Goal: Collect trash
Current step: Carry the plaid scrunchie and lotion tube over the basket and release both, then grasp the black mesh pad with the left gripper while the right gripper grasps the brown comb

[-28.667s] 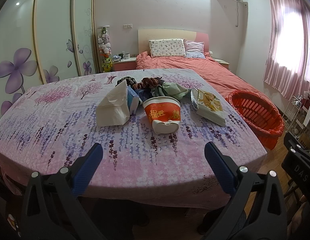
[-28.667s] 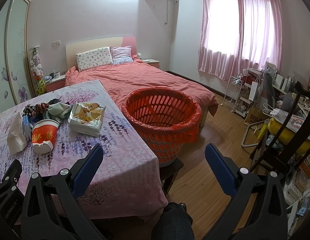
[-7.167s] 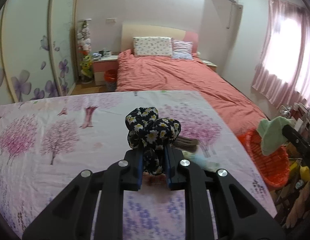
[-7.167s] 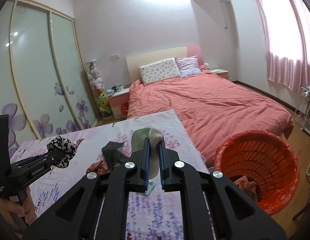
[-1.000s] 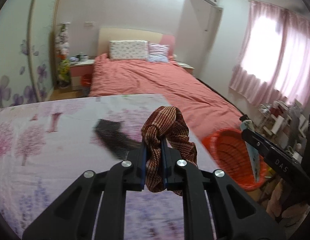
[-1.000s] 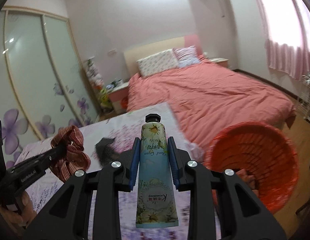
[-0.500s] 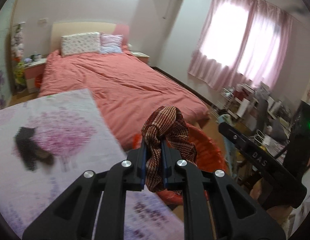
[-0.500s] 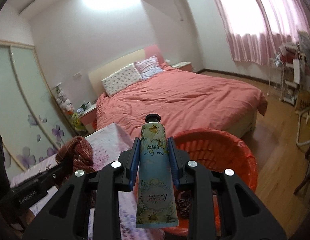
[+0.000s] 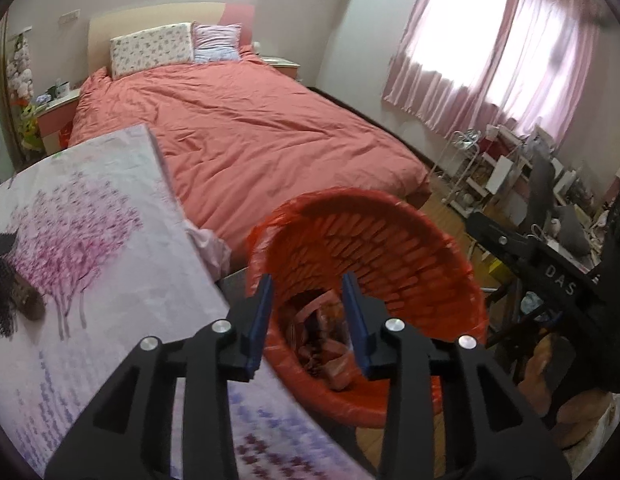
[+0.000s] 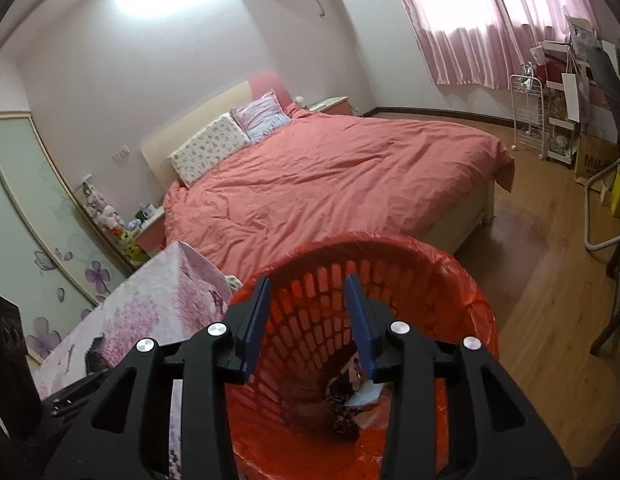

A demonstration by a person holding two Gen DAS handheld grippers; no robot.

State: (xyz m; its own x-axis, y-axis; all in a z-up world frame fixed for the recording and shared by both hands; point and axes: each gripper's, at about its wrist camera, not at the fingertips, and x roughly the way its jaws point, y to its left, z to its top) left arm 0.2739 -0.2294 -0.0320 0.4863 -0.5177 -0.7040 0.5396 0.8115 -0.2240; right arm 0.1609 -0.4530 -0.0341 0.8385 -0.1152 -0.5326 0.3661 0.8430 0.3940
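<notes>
The left gripper [image 9: 308, 318], a black two-finger tool with blue pads, is held over the near rim of the round orange-red plastic laundry-style basket lined with a red bag [image 9: 410, 248]. Its jaws are parted and nothing is gripped between them. Through the gap between the fingers, a heap of discarded items [image 9: 322, 344] is seen at the bottom of the basket; the pieces are blurred and cannot be told apart in this view.

The right gripper [image 10: 306, 316], of the same black build with blue pads, is likewise pointed down into the basket [image 10: 462, 280], its jaws released and empty. In the right wrist view the collected trash [image 10: 350, 400] is seen lying at the basket's bottom, with a dark patterned piece and a pale flat piece among it.

The basket is set just beside the corner of the table covered with a white cloth printed with pink and purple trees [image 9: 90, 264]. On that cloth, near the left edge of the left wrist view, a dark knitted item [image 9: 4, 280] is left lying, well apart from the basket. Behind the table and basket, a bed with a coral-pink quilt [image 9: 246, 136] is seen, and pink curtains [image 9: 490, 56] are hung at the window.
</notes>
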